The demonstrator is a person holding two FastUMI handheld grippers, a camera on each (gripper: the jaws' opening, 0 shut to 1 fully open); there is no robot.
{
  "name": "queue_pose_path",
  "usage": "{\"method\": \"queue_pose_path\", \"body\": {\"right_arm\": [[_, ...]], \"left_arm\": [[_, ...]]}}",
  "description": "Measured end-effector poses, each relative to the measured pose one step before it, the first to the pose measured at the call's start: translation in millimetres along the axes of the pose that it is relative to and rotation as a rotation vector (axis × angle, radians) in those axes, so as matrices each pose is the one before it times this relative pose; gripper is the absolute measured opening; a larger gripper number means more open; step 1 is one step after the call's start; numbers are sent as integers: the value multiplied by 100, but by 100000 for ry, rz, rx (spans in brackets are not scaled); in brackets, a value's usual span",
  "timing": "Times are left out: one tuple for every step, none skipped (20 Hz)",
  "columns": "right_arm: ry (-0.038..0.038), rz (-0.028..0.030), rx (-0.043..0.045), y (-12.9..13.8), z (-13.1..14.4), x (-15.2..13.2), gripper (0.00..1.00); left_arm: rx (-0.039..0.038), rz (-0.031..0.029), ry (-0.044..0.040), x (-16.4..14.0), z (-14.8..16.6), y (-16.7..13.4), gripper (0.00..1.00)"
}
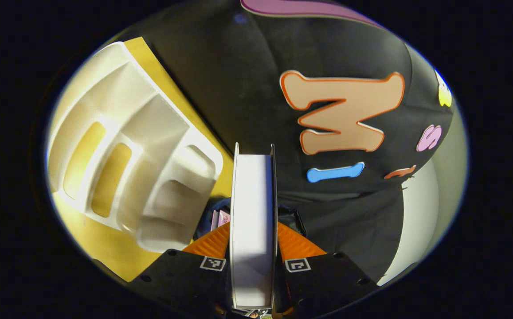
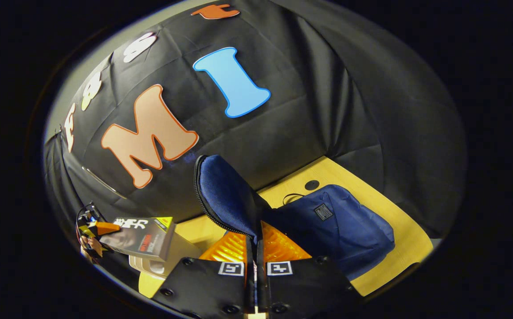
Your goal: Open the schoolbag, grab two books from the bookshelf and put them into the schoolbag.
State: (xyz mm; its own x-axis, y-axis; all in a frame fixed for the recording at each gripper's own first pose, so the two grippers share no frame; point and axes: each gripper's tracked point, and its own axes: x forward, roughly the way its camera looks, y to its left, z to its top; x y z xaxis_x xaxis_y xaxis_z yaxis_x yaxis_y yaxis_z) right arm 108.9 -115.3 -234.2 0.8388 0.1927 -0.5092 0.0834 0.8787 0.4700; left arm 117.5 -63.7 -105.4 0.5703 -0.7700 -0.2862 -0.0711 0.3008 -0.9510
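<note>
Navy bag (image 2: 336,230) lies on the worktop (image 2: 398,230); the right claw (image 2: 255,241) pinches its flap (image 2: 225,195) up. Left claw (image 1: 253,241) clamps a book (image 1: 252,221), apparently above the bag. Flap could slip and block it.

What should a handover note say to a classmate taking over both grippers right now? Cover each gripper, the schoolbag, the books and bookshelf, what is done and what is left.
Left gripper: shut on a book, held edge-on above the table, beside the white bookshelf.
Right gripper: shut on the flap of the blue schoolbag, lifting it open; the bag lies on the yellow table.
In the right gripper view the left gripper carries the book over the bookshelf.
Done: bag opened, one book picked.
Left: put this book inside. Whether another book is already in the bag cannot be told.
</note>
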Motion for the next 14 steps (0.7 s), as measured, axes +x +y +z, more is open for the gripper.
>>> {"method": "queue_pose_path", "body": {"right_arm": [[-194,553,102,-36,108,-9,5],[40,550,98,-139,95,19,5],[539,889,-29,-28,89,118,6],[349,609,-603,-91,27,-192,6],[538,886,-884,27,83,-103,5],[139,599,-675,-34,173,-58,5],[250,599,-497,53,188,12,6],[37,408,-234,-82,86,-61,6],[143,588,24,13,173,56,6],[-8,423,-132,20,110,-12,6],[136,569,-151,52,143,-27,5],[114,574,24,36,17,-3,6],[665,1103,-304,217,-17,-10,6],[497,693,-914,320,-120,12,5]], "left_arm": [[434,928,2084,1339,-1044,-48,34],[-21,1174,1634,1245,-931,68,34],[364,1556,1977,1537,-1014,-34,34],[726,1242,1242,1191,-823,42,34],[746,788,1007,1273,-778,-406,34],[627,-92,1159,1190,-792,-274,36],[-172,87,668,1291,-599,-204,34],[-7,196,1329,1213,-681,-46,35],[309,1029,1261,1384,-563,59,34],[458,1133,1437,1444,-685,214,34],[-159,812,1297,1345,-676,83,36],[-609,471,1175,1078,-586,127,34],[-860,406,714,1118,-349,164,34],[-1109,567,442,1043,-383,171,32]]}}
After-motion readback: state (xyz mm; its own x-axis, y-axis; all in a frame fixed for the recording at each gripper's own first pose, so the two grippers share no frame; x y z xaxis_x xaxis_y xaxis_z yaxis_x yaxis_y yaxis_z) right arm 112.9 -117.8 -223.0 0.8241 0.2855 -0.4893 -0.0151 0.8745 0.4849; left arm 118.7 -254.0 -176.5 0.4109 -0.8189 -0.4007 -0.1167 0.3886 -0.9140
